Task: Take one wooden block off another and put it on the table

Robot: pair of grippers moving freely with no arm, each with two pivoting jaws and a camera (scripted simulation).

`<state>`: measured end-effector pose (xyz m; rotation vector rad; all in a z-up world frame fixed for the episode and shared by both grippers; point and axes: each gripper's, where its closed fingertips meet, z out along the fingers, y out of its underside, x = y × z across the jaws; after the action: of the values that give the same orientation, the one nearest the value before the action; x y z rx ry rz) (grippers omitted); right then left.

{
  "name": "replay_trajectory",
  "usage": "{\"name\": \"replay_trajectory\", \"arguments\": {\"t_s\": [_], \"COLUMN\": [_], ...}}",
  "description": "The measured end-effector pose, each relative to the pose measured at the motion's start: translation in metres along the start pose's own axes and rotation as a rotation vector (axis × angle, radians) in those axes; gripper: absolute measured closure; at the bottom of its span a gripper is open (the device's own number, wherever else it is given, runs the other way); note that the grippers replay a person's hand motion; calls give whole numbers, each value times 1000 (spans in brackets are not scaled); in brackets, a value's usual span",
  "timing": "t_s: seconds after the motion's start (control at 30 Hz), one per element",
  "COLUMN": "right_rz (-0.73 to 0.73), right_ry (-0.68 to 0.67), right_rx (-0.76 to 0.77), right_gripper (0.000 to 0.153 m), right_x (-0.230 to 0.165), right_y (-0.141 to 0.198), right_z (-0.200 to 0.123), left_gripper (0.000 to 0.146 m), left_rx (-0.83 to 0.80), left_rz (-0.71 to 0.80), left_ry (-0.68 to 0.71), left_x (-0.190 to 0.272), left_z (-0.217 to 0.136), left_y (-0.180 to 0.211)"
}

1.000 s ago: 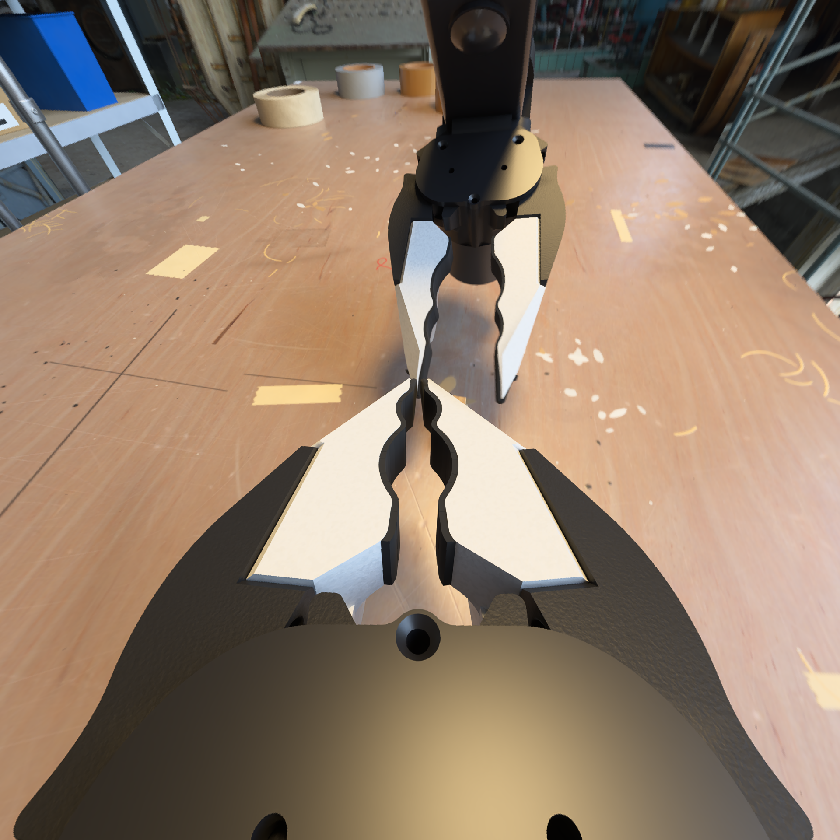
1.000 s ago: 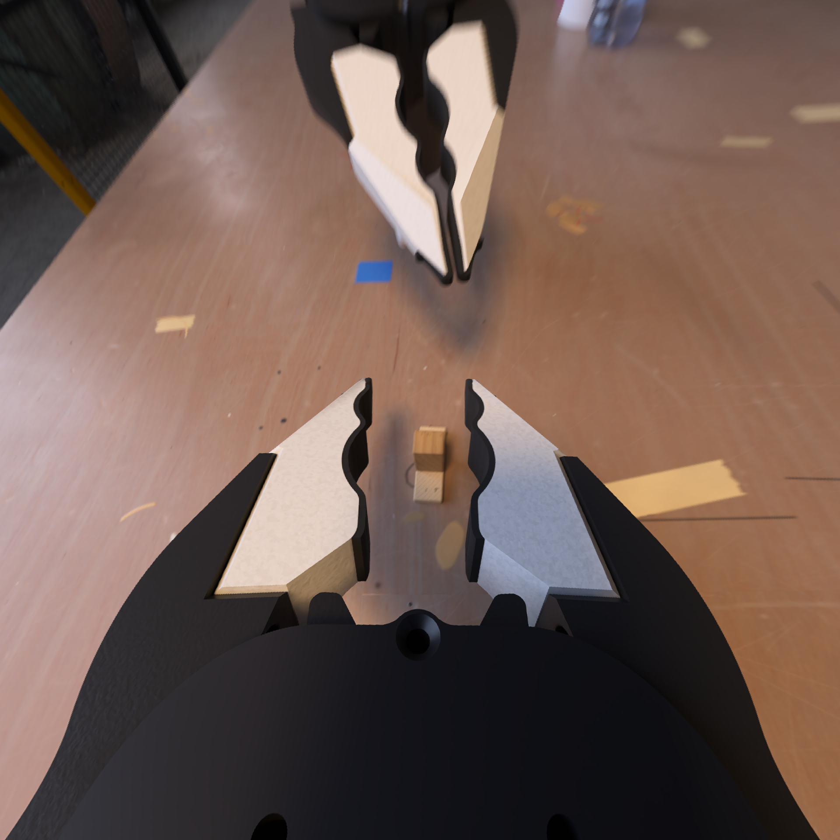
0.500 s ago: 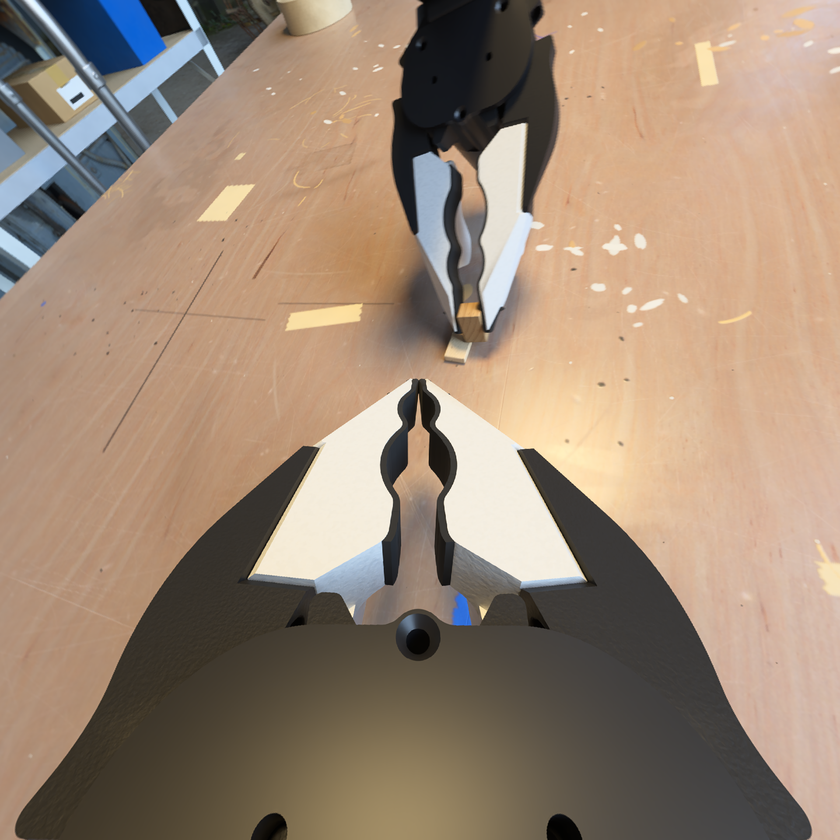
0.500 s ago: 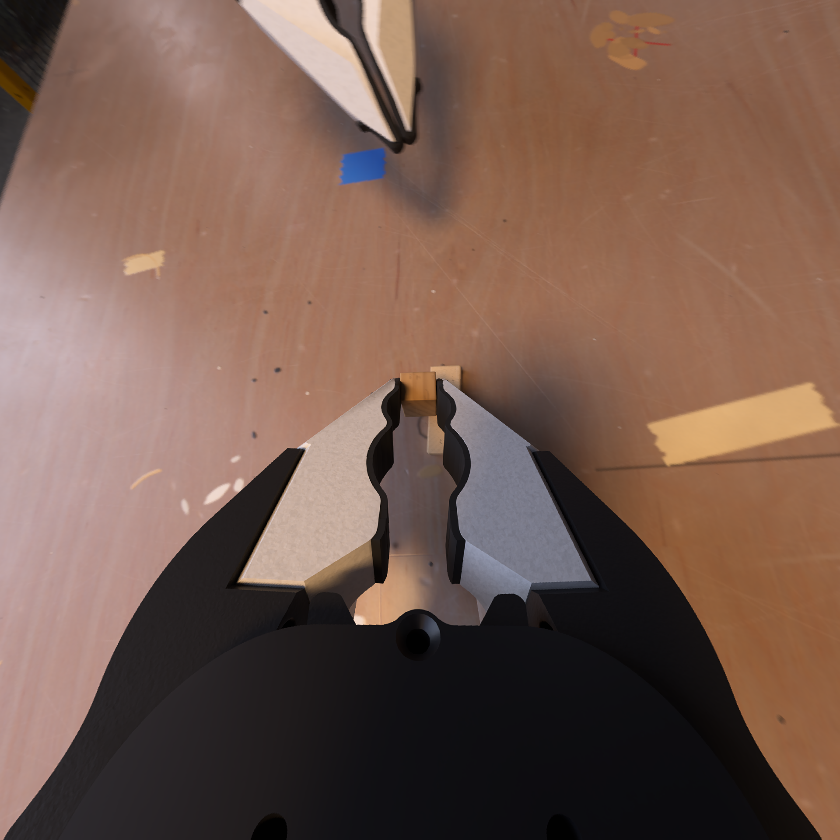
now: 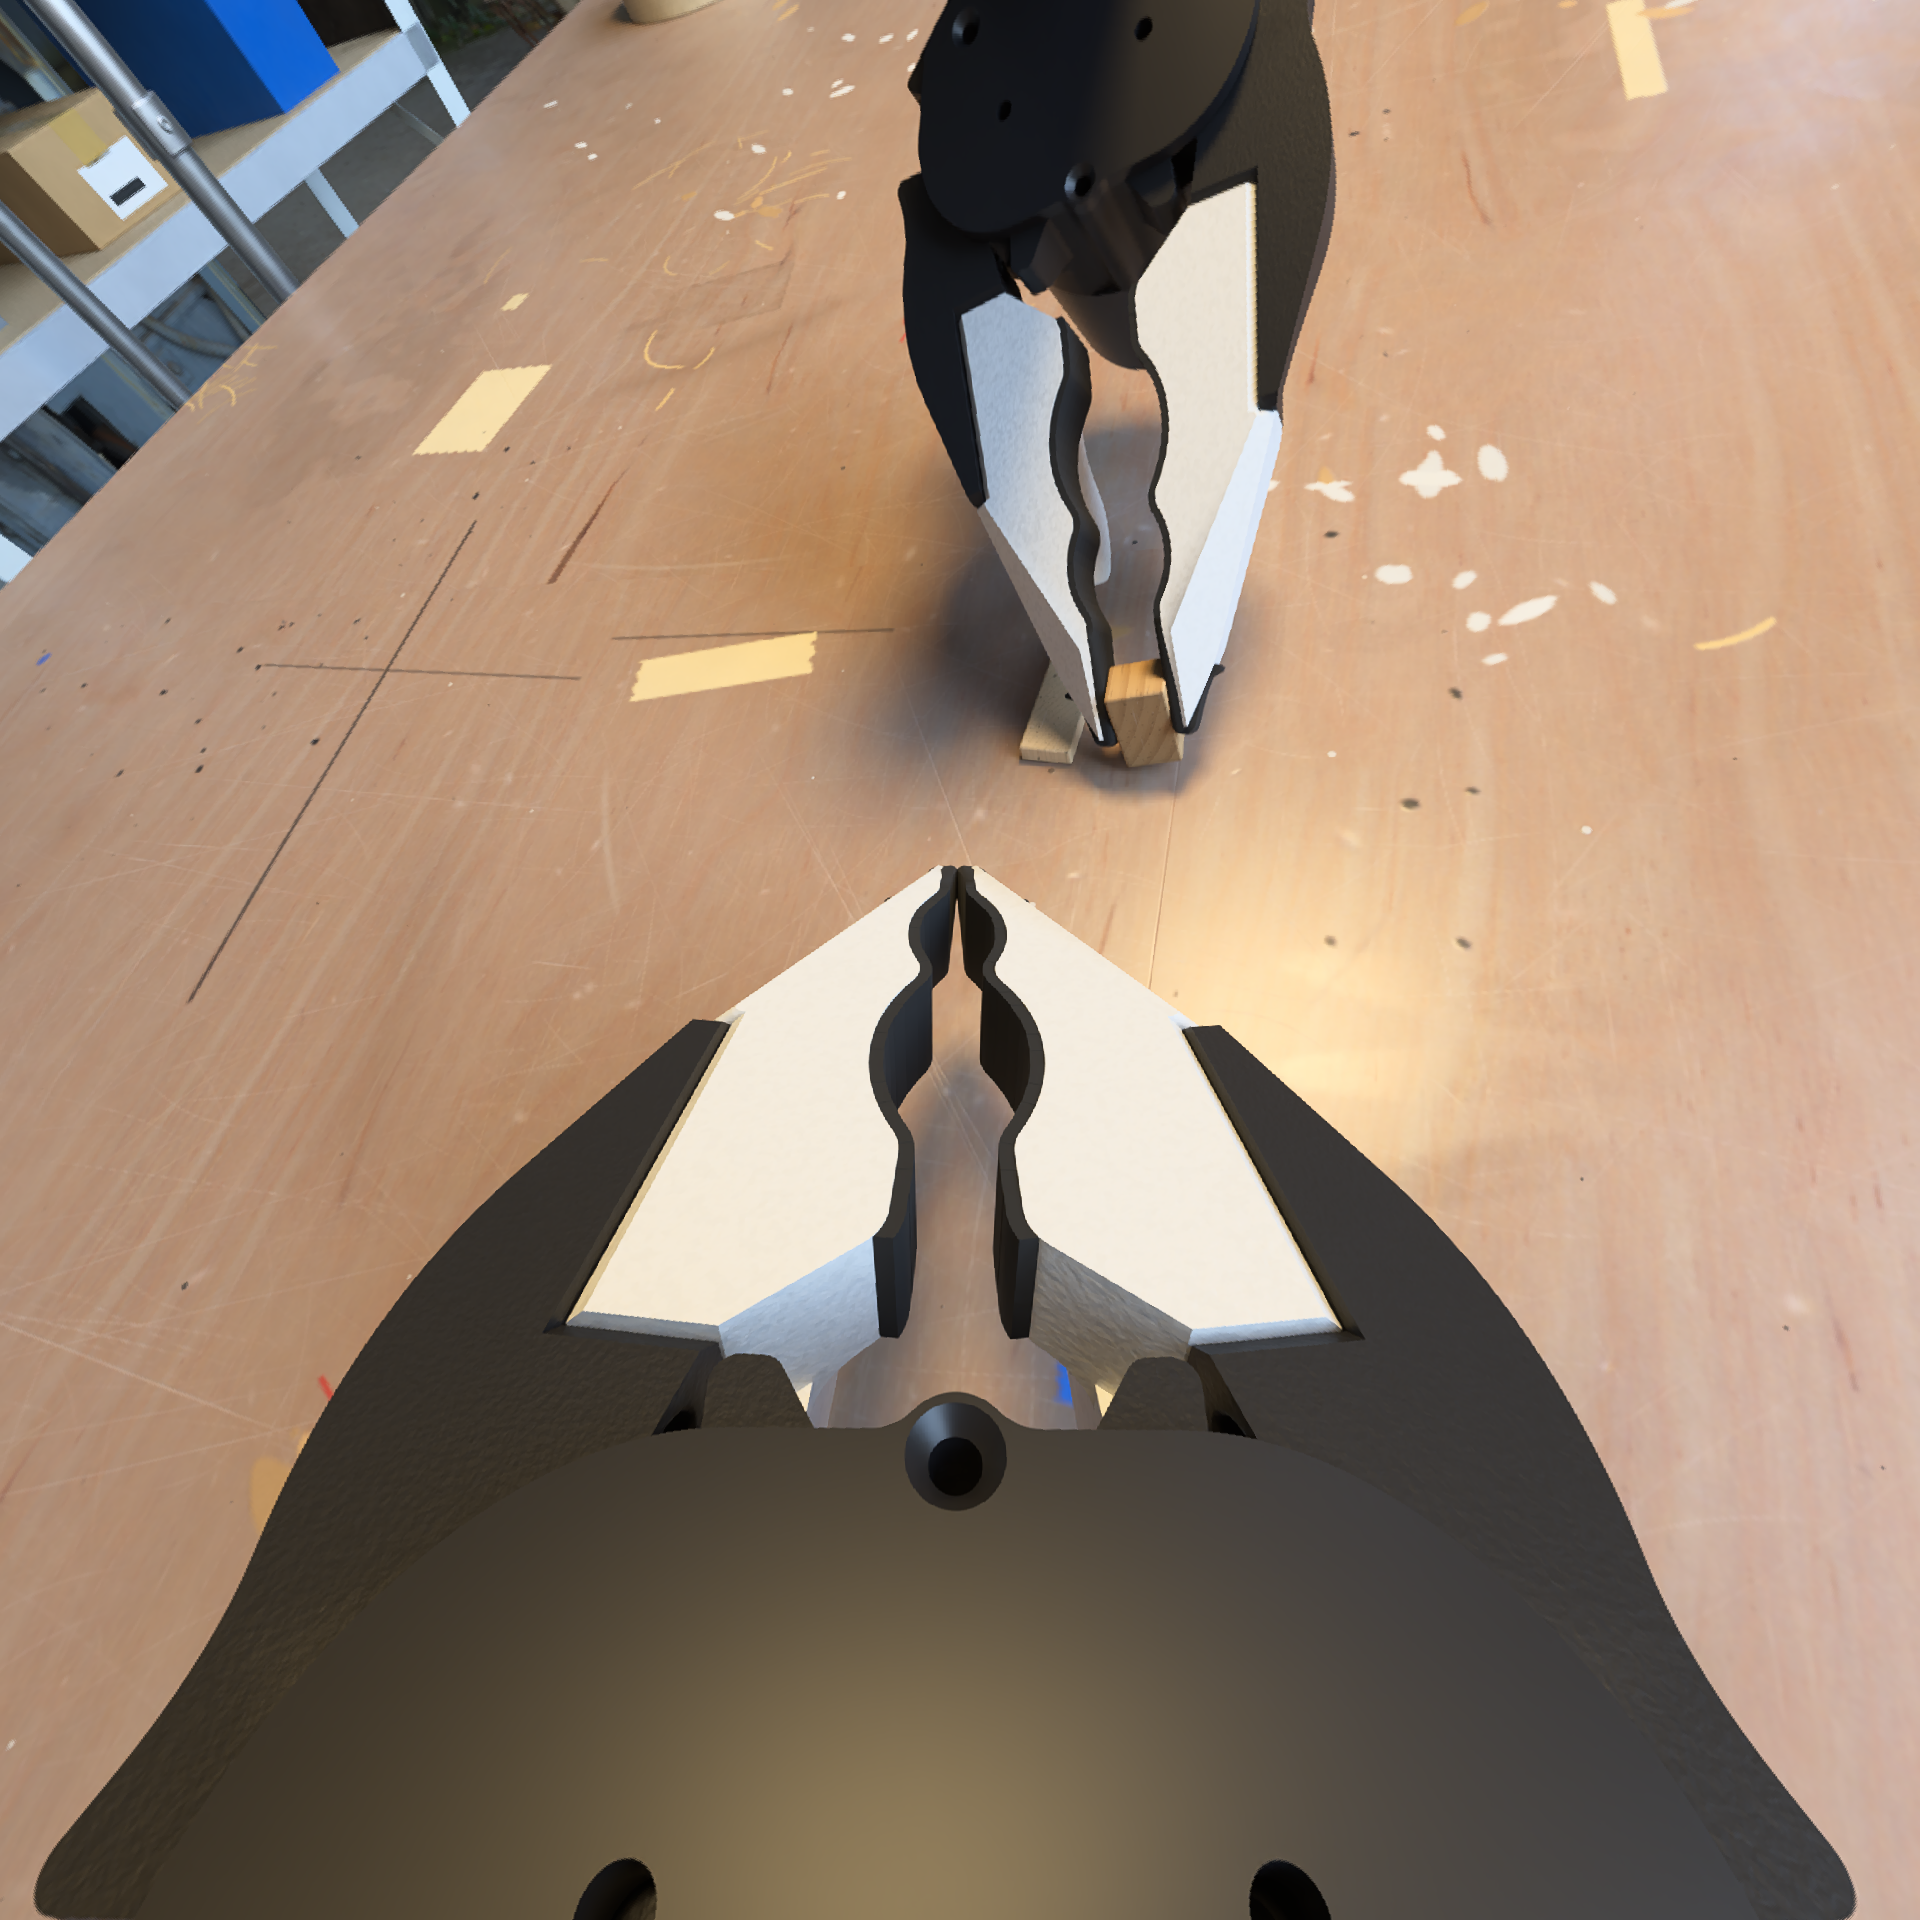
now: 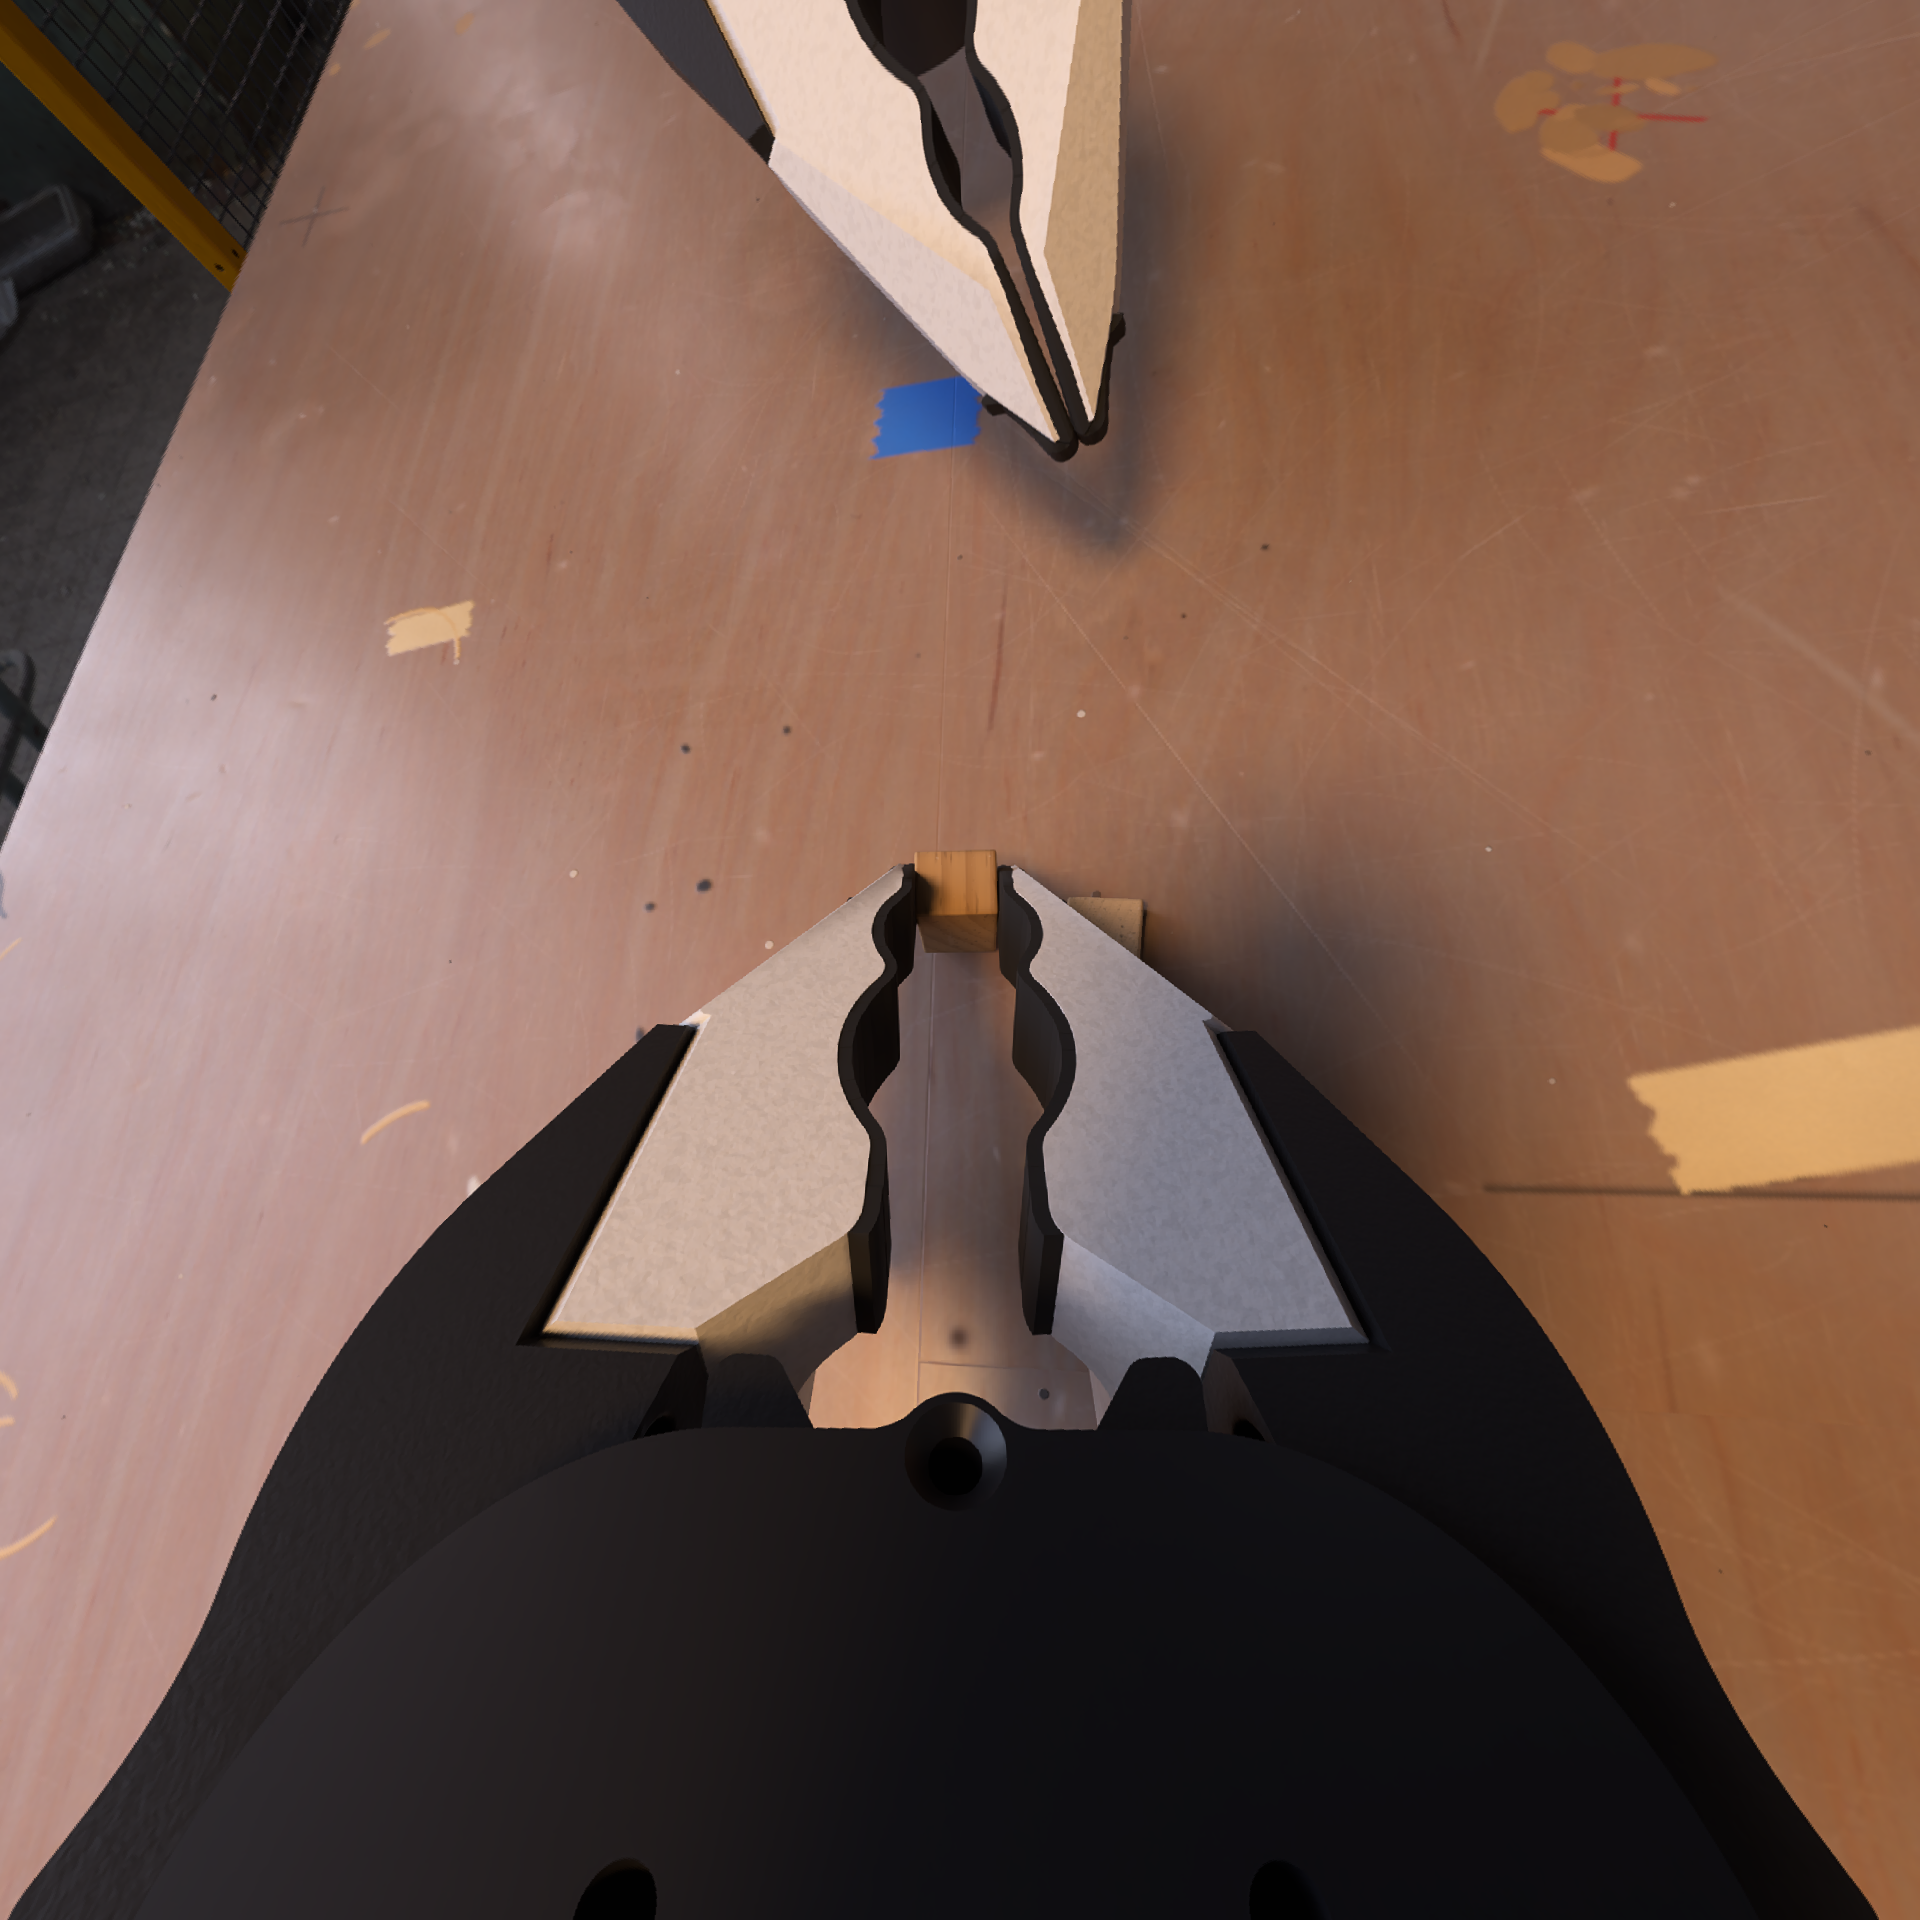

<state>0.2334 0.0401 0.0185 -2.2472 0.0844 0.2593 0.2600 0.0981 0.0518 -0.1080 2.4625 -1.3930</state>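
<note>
My right gripper (image 6: 956, 883) is shut on a small darker wooden block (image 6: 956, 902), held between its fingertips. A pale flat wooden block (image 6: 1114, 916) lies on the table just to its right, partly hidden by my right finger. In the left wrist view the right gripper (image 5: 1143, 727) holds the darker block (image 5: 1141, 717) upright beside the pale block (image 5: 1051, 725), its lower end at or near the table surface. My left gripper (image 5: 954, 875) is shut and empty, a short way from the blocks, and it also shows in the right wrist view (image 6: 1075, 442).
The wooden table (image 5: 416, 935) bears tape patches: a yellow strip (image 5: 722, 665) near the blocks and a blue piece (image 6: 928, 416) by the left gripper. A shelf with a cardboard box (image 5: 73, 187) stands off the left edge. A yellow-framed mesh (image 6: 156, 156) lies beyond the table edge.
My right gripper closed on the darker block and carried it sideways off the pale block, which now lies separate beside it. The left gripper stayed shut and shifted slightly.
</note>
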Motion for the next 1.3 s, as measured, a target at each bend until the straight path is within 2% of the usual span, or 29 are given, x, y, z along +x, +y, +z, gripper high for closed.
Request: {"name": "replay_trajectory", "arguments": {"t_s": [0.07, 0.13, 0.2, 0.53, 0.77, 0.93, 1.0, 1.1, 1.2, 1.3], "right_rz": [-7, -19, -35, -54, -66, -58, -56, -83, -189, -192], "right_ry": [5, 1, -12, -23, -25, -11, 43, 129, 165, 144], "right_rx": [-13, -13, 7, 24, 18, 56, 87, 102, 62, 39], "right_gripper": [138, 121, 113, 102, 102, 113, 118, 118, 118, 118], "right_x": [0, -2, -6, -9, -12, -7, 2, 12, 9, -1], "right_y": [2, 2, -2, -8, -9, -15, -21, -25, -22, -23], "right_z": [1, 3, 5, 10, 11, 0, -7, -8, -3, 2], "left_gripper": [146, 146, 146, 146, 146, 146, 146, 146, 146, 146], "left_rx": [12, 21, 26, 26, -14, -99, -129, -154, -180, -221], "left_rz": [-7, -11, -12, -13, 41, 131, 159, 118, 25, -68], "left_ry": [0, -1, -5, -10, -2, -35, -61, -89, -111, -182], "left_x": [1, 0, -1, -3, 7, 14, 14, 13, 15, 16], "left_z": [0, -1, -1, -1, 4, 11, 10, 5, 0, -3], "left_y": [-1, -2, -2, 0, 2, 9, 10, 8, 7, 6]}}
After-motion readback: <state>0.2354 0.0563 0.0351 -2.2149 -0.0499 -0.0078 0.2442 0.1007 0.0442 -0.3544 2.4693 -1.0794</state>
